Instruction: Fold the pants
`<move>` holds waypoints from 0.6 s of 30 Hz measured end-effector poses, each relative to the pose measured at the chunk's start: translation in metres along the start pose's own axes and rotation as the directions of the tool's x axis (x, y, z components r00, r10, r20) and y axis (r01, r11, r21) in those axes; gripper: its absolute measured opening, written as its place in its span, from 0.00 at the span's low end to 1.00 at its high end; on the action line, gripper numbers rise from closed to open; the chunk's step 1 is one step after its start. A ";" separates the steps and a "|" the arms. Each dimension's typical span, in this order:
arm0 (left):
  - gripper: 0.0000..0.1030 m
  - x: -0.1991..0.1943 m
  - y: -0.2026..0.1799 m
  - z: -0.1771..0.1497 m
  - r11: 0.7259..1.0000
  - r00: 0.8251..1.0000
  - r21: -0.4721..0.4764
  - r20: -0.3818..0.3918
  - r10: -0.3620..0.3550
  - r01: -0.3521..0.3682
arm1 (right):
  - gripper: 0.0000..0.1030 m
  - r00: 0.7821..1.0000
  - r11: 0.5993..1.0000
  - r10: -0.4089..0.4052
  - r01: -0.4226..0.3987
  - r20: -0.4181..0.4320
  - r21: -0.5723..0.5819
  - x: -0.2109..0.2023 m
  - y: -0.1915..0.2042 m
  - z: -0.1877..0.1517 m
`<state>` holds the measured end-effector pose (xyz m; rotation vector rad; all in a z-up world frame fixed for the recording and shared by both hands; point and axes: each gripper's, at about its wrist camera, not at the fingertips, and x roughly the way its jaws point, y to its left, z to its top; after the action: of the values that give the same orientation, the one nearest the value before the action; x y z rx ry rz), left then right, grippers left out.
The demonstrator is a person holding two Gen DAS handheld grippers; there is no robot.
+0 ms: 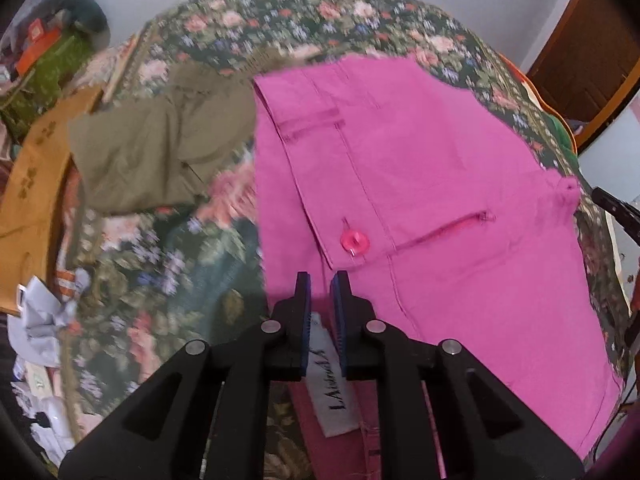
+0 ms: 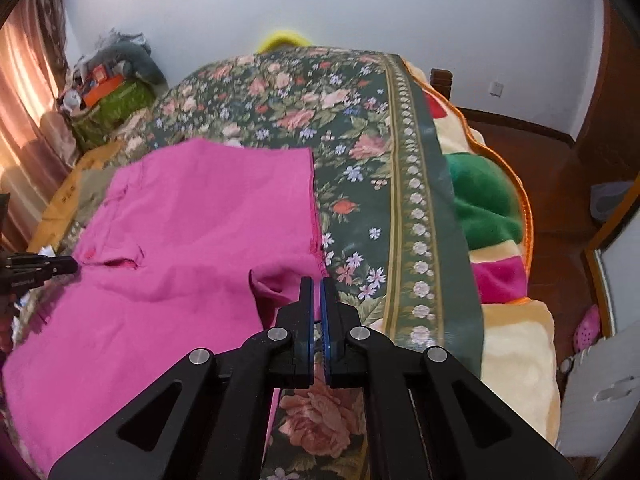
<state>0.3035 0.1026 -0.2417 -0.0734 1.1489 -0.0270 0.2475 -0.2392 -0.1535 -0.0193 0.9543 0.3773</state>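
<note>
The pink pants (image 1: pixel 420 208) lie spread on the bed's floral bedspread (image 1: pixel 168 272), their long axis running across the bed, with the buttoned waistband at the left tongs (image 1: pixel 321 280) and the leg end toward the right tongs (image 2: pixel 316 286). The left tongs pinch the waistband by its white label (image 1: pixel 332 384); the right tongs are pressed together on the pants' rumpled edge. Olive trousers (image 1: pixel 160 152) lie just beside the pants, and a coloured blanket (image 2: pixel 492 208) hangs past the bedspread's border.
</note>
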 end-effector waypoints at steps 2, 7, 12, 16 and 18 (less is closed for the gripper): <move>0.13 -0.010 0.003 0.008 1.000 1.000 -0.005 0.024 0.003 -0.003 | 0.05 1.000 1.000 0.013 -0.013 0.009 0.019 -0.003 -0.002 0.003; 0.13 -0.011 0.015 0.028 0.997 0.998 -0.058 0.016 -0.058 0.059 | 0.31 0.999 0.999 0.026 -0.027 0.026 0.029 -0.001 0.002 0.009; 0.14 0.017 0.012 0.034 0.990 0.989 -0.068 -0.084 -0.125 0.120 | 0.52 0.999 0.999 0.016 -0.018 0.031 0.040 0.008 0.001 0.011; 0.24 0.034 0.010 0.032 0.989 0.985 -0.079 -0.112 -0.129 0.121 | 0.52 0.999 0.997 0.038 -0.037 -0.009 0.063 0.023 -0.003 0.010; 0.26 0.037 0.014 0.034 0.983 0.981 -0.111 -0.112 -0.160 0.148 | 0.52 0.998 0.996 0.050 -0.047 -0.040 0.073 0.034 -0.005 0.009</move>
<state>0.3494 0.1158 -0.2627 -0.2552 1.2628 -0.1114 0.2734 -0.2318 -0.1762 0.0621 1.0101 0.3882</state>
